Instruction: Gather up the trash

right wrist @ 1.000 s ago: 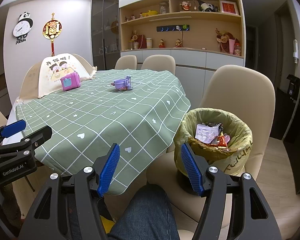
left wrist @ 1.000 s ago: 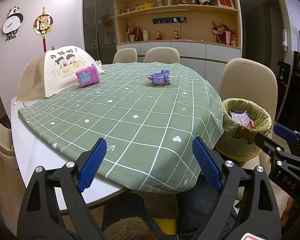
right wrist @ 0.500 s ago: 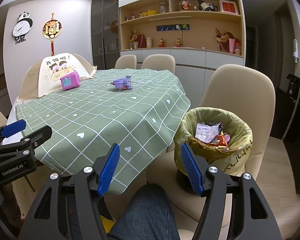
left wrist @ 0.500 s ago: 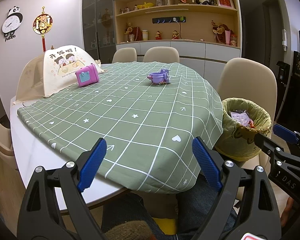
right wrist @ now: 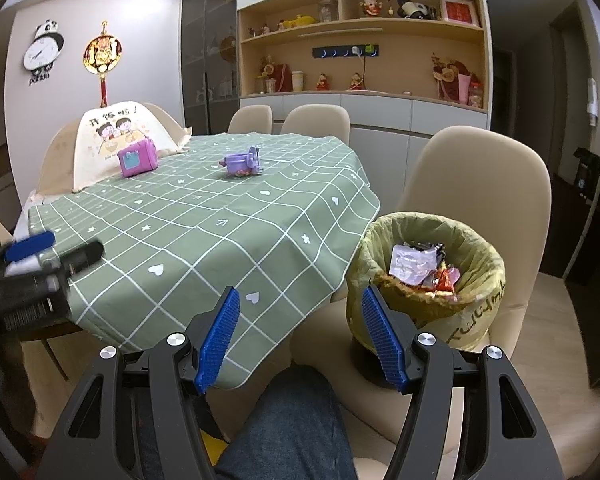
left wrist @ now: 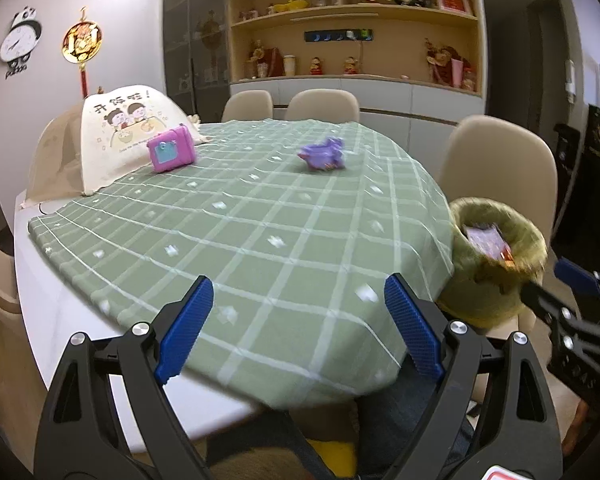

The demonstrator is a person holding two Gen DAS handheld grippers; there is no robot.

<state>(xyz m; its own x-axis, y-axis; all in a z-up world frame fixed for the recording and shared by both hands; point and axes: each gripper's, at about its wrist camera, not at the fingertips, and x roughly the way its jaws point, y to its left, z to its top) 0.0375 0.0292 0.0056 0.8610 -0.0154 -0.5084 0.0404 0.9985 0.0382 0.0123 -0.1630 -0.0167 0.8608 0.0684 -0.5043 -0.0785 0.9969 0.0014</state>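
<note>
A bin lined with a yellow-green bag stands on a beige chair seat right of the table; a silvery wrapper and red wrappers lie inside. In the left wrist view the same bin is blurred at the right. My right gripper hangs open and empty between the table's edge and the bin. Over the near edge of the green checked tablecloth, my left gripper is open and holds nothing. No loose trash shows on the cloth.
A purple toy and a pink box-shaped toy sit on the far part of the cloth, beside a beige mesh food cover. Beige chairs ring the table. A person's jeans-clad leg is below the grippers.
The left gripper has shifted a little, and its view is now blurred; in the right wrist view it sits slightly higher. The right gripper has stayed put.
</note>
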